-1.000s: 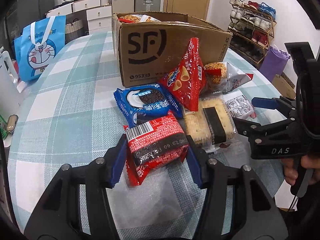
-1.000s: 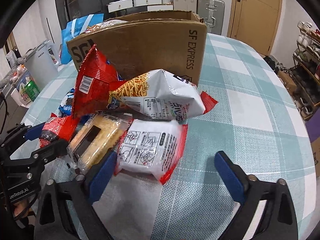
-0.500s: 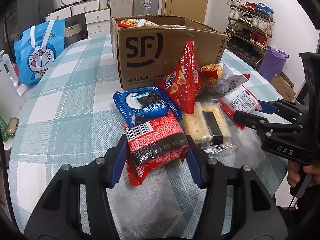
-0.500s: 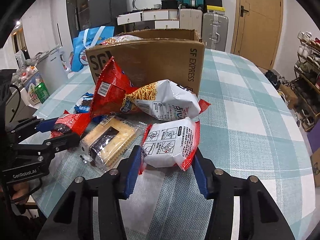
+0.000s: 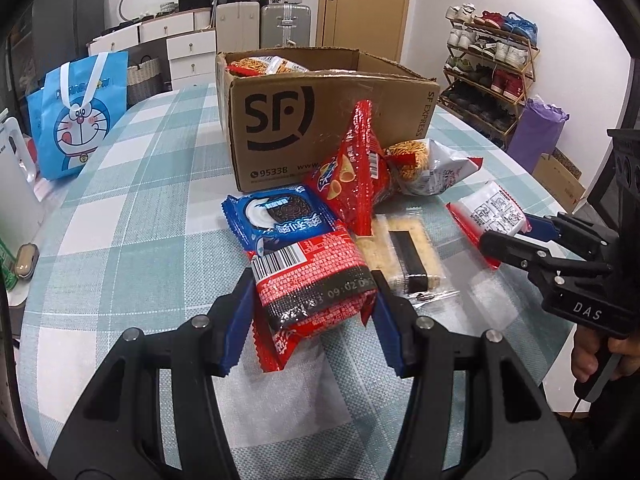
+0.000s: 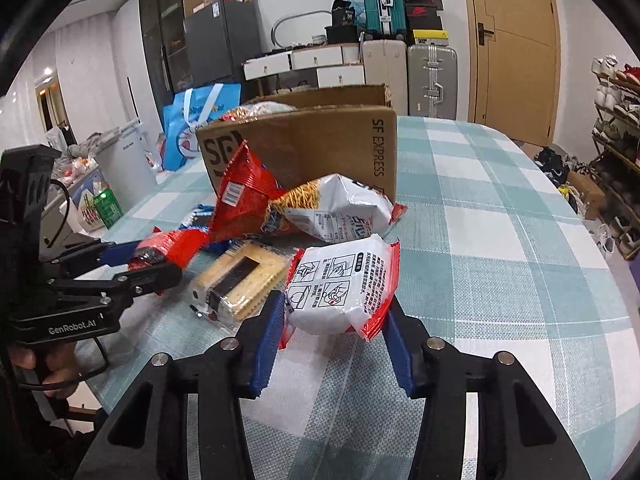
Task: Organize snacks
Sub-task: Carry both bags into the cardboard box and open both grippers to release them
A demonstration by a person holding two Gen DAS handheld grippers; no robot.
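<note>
My left gripper is shut on a red and black snack pack, held above the checked tablecloth. My right gripper is shut on a white and red snack pack, also lifted; it shows in the left wrist view too. On the table lie a blue cookie pack, a red chip bag, a white noodle-snack bag and a clear cracker pack. Behind them stands an open SF cardboard box with a snack bag inside.
A blue Doraemon bag stands at the table's far left. A shoe rack and a purple bag are off the right side. Drawers and suitcases line the back wall. The table edge curves close on the right.
My right gripper closed on the white and red pack and lifted it away from the pile. My left gripper kept its hold on the red and black pack and rose.
</note>
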